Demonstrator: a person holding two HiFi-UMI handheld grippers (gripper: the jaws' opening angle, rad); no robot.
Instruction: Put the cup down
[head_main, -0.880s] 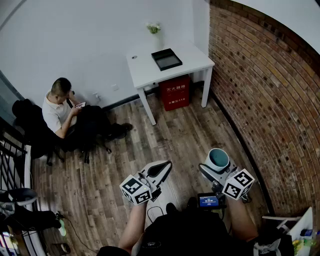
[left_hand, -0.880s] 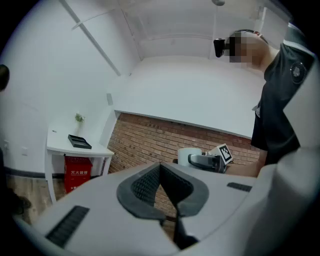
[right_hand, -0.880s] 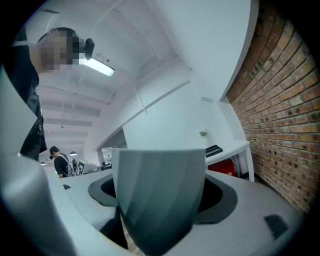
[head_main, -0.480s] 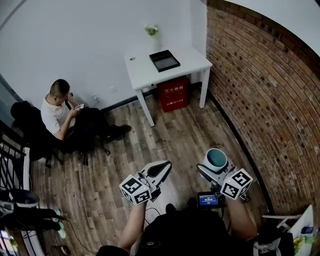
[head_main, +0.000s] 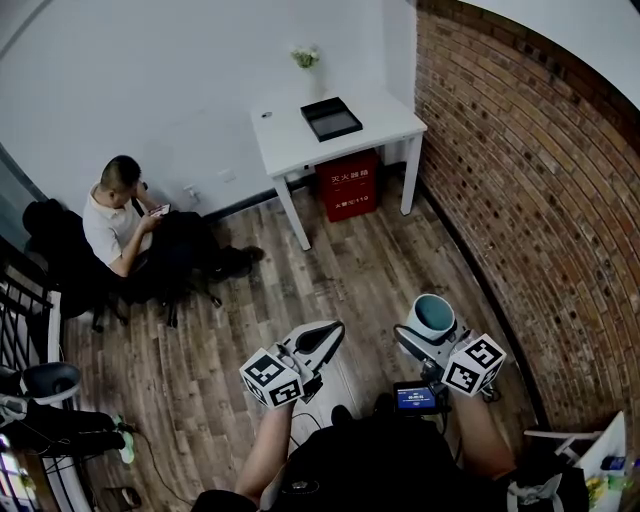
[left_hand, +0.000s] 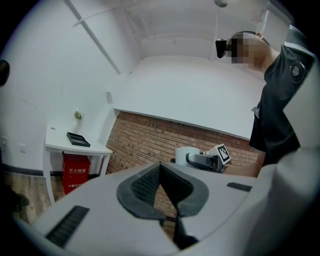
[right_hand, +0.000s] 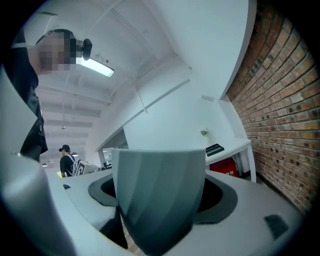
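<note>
A pale grey cup (head_main: 434, 318) with a teal inside stands upright between the jaws of my right gripper (head_main: 430, 335), which is shut on it and held level above the wooden floor. In the right gripper view the cup (right_hand: 159, 192) fills the middle, clamped between the dark pads (right_hand: 220, 195). My left gripper (head_main: 315, 343) is shut with nothing in it, its pads (left_hand: 145, 185) meeting at the tip. From the left gripper view the cup (left_hand: 186, 155) shows to the right, in the right gripper (left_hand: 202, 161).
A white table (head_main: 370, 125) stands far ahead in the corner, with a black tray (head_main: 332, 118) and a small plant (head_main: 306, 58) on it and a red box (head_main: 348, 185) under it. A brick wall (head_main: 540, 200) runs along the right. A seated person (head_main: 120, 220) is at left.
The whole view has shifted slightly between frames. Both grippers keep their places and the cup stays in the right one.
</note>
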